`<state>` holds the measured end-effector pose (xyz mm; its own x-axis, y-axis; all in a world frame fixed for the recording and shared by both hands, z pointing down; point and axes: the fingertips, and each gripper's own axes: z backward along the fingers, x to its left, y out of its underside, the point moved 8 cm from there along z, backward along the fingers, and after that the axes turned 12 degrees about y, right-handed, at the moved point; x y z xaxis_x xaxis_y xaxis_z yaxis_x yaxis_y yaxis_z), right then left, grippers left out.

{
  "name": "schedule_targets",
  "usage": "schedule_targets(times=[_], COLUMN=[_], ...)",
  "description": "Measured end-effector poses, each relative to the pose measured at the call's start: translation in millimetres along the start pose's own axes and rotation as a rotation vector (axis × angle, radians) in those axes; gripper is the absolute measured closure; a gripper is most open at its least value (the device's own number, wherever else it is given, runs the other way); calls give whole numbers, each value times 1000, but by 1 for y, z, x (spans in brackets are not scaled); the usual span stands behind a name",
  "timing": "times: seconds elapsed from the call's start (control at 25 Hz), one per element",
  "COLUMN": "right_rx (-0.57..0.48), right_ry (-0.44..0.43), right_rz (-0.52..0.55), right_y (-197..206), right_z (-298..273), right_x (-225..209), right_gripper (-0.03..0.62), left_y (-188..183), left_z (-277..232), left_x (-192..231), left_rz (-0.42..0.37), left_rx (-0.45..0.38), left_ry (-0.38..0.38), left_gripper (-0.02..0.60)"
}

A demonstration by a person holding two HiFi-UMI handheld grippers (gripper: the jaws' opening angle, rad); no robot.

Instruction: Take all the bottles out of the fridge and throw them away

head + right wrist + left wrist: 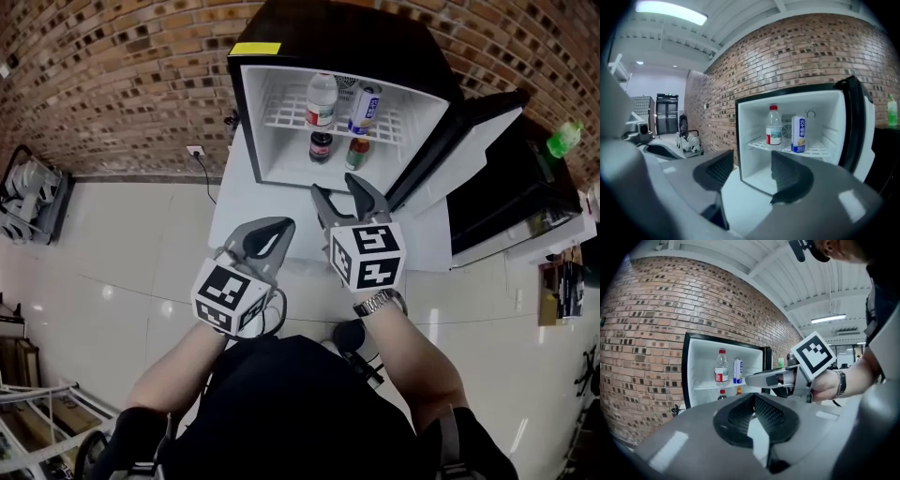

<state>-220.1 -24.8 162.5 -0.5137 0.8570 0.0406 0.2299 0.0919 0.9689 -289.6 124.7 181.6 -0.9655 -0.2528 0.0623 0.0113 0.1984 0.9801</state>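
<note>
Facing open fridge [251,122] at twelve o'clock, bottles [322,100] on shelf [287,118] and beneath. Right tool [339,187] spread, empty; left tool [278,228] clenched, empty. Likely light, slick plastic; grip mid-body.

In the right gripper view the fingers [790,176] hide the lower compartment of the fridge [834,126]. In the left gripper view the left gripper [752,397] covers all but the tops of the dark bottle [722,393] and the orange-capped bottle [739,390]. Labels on the water bottle [322,99] and blue-white container [364,107] are too small to read. The head view's left edge cuts the rack [28,202].
</note>
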Motion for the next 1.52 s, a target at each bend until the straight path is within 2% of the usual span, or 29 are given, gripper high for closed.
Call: schedule_targets(times=[0.04,0.28,0.32,0.52,0.8,1.12,1.52], right_rx=[4,35,39,62,72,87,62], right_ry=[18,111,126,190,277,339,357], right_rz=[0,12,16,26,28,33,23], right_y=[-2,-10,-11,-17,-29,-32,-34], right_z=[-11,-72,-81,-124,-171,-203,-207], right_x=[0,1,0,-3,-14,-22,-22], right_gripper=[339,332,307,273,270,270,290], left_y=[0,3,3,2,3,8,11], left_z=[0,5,6,9,12,24,31], left_x=[9,56,63,92,123,149,164], left_rz=[-1,1,3,5,8,19,24], left_rx=[0,-1,-2,-4,-1,9,11], left_ry=[6,31,33,46,59,50,56], left_gripper=[578,578,578,578,578,578,578])
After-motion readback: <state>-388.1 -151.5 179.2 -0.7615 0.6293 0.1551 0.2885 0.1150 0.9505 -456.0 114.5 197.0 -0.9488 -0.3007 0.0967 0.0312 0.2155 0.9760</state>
